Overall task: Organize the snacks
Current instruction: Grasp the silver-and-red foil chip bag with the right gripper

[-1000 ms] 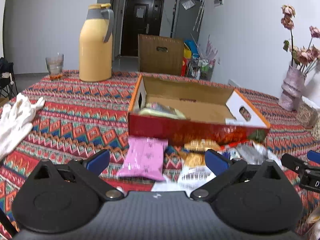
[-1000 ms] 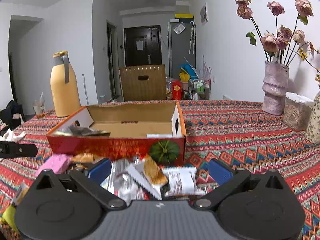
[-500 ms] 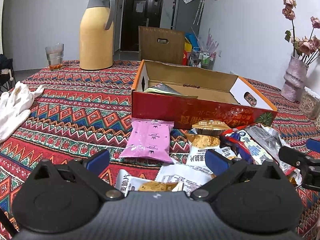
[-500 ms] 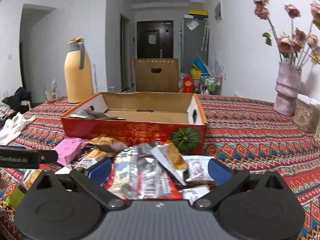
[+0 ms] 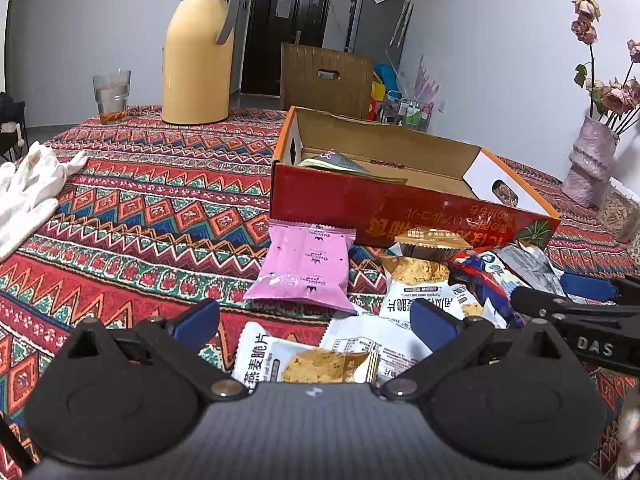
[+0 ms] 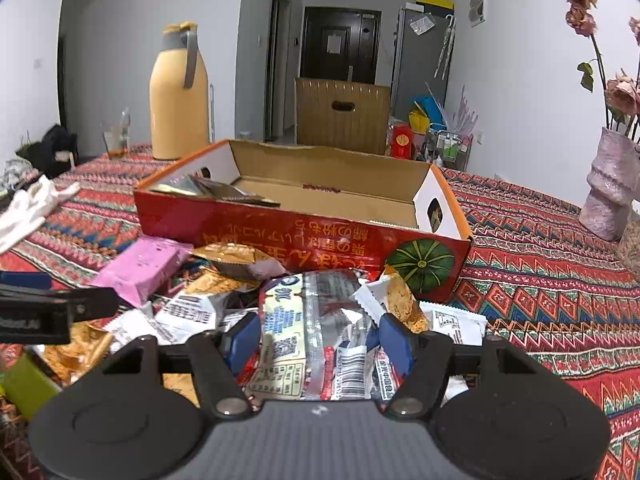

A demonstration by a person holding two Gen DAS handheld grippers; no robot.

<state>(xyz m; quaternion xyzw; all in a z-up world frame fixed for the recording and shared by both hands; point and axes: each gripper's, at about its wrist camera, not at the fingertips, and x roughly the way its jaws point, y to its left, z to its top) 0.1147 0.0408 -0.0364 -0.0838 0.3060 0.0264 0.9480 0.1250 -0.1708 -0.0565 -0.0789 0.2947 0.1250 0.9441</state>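
White walls and a dark door back the room; a patterned red tabletop [image 5: 152,208] fills the foreground. Far left on it stands a tall yellow thermos [image 5: 199,46], with a glass [image 5: 112,94] further left and a white glove [image 5: 28,192] at the left edge. A pale vase [image 6: 610,188] of dried flowers sits far right.

Open cardboard box [image 6: 304,236], red front with a green pumpkin print, lies mid-tabletop; a few flat packets [image 6: 212,192] rest in its left end, the rest of the floor bare.

Snack pile [image 6: 248,292] is heaped on the cloth just in front of the box's near wall. Pink packet [image 5: 306,266] lies at the pile's left, lying loose. White oat-crisp packet [image 5: 296,360] lies nearest the left tool.

Right tool [image 6: 318,338]: about half spread and closing, a silver-and-red wrapped packet [image 6: 320,336] lying between the blue pads [image 6: 242,340]. Pads sit close at either side of it; firm contact cannot be told, and the packet still rests on the pile.

Left tool [image 5: 316,322]: spread wide, holding nothing, poised low over the near edge of the pile with the oat-crisp packet between and below its pads [image 5: 196,322]. The right tool's fingertip shows at the right of the left wrist view, over the pile.
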